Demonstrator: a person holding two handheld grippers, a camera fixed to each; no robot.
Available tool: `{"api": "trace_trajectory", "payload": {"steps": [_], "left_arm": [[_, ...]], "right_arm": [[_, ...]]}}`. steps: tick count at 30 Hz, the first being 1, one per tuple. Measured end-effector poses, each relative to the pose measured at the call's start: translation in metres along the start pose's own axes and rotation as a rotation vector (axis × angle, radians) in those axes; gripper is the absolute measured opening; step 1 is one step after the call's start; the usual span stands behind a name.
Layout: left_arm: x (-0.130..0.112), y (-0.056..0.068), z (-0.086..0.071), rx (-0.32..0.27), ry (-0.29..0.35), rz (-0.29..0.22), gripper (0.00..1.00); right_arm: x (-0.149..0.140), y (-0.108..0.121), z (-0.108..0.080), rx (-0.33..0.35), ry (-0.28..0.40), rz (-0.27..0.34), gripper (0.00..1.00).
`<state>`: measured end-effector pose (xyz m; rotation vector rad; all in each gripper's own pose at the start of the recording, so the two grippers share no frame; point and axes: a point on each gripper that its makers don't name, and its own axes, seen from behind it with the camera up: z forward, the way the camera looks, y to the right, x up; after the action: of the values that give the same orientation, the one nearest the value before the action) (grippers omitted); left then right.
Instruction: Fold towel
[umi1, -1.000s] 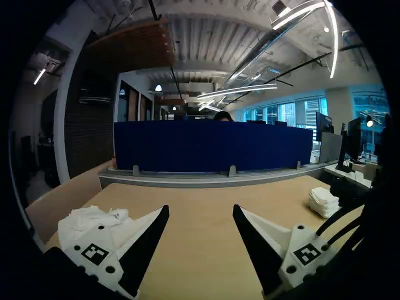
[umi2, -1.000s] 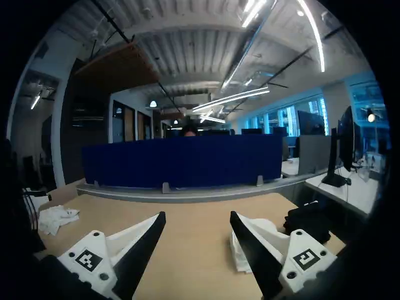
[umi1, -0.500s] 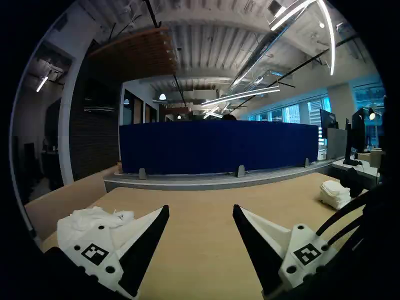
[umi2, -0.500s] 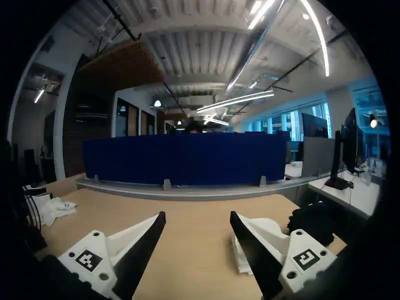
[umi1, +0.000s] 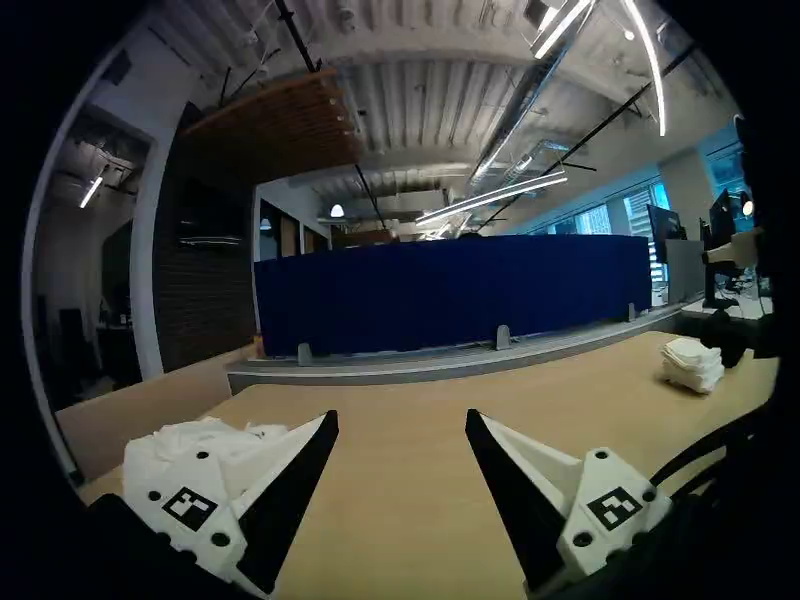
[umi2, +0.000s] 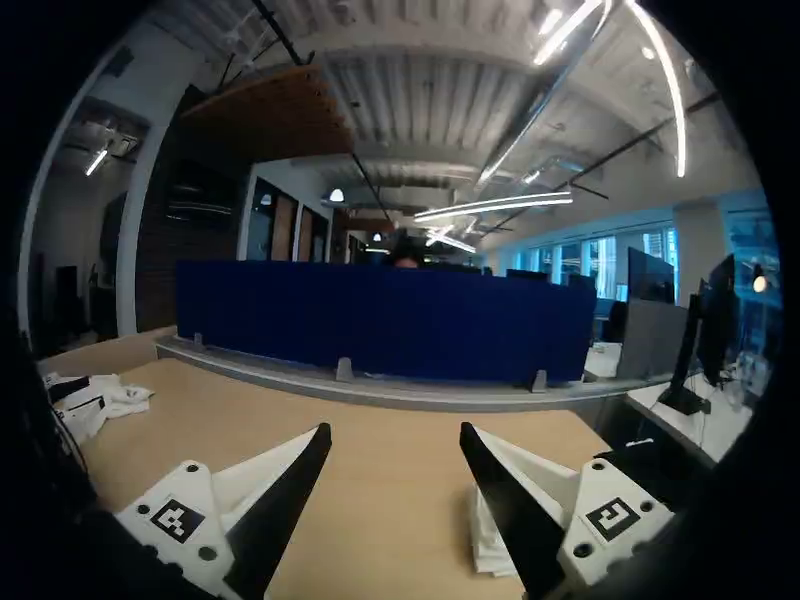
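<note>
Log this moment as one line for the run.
left gripper: open, empty | right gripper: open, empty | crumpled towel: on table, unheld | folded towels: stacked on table

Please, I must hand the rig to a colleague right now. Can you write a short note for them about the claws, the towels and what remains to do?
Left claw: open, empty, over the table.
Right claw: open, empty, over the same table.
Crumpled towel: white, unfolded, on the table just behind the left claw's left finger.
Folded stack: white towels at the table's right side, close beside the right claw's right finger.
Done: the stack looks already folded.
Left: the crumpled towel is not yet gripped. Probably take it, spread it flat, then fold it.
</note>
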<state>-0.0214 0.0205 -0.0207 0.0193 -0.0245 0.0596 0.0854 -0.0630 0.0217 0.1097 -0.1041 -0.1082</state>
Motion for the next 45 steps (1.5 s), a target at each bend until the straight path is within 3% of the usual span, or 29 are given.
{"api": "trace_trajectory", "payload": {"steps": [6, 14, 18, 29, 45], "left_arm": [[-0.015, 0.000, 0.009, -0.013, 0.009, -0.016, 0.94], [-0.042, -0.002, 0.021, -0.015, 0.000, -0.008, 0.95], [-0.042, -0.004, 0.020, -0.014, 0.020, -0.041, 0.94], [-0.047, -0.011, 0.019, 0.000, 0.005, -0.033, 0.94], [-0.049, -0.017, 0.019, 0.000, 0.005, -0.073, 0.95]], "right_arm": [[-0.008, -0.015, 0.008, 0.015, -0.017, -0.038, 1.00], [-0.038, -0.011, 0.010, -0.005, -0.059, -0.062, 1.00], [-0.043, -0.007, 0.012, -0.013, -0.072, -0.065, 1.00], [-0.040, -0.008, 0.020, -0.006, -0.077, -0.068, 1.00], [-0.040, -0.011, 0.025, 0.009, -0.078, -0.068, 1.00]]}}
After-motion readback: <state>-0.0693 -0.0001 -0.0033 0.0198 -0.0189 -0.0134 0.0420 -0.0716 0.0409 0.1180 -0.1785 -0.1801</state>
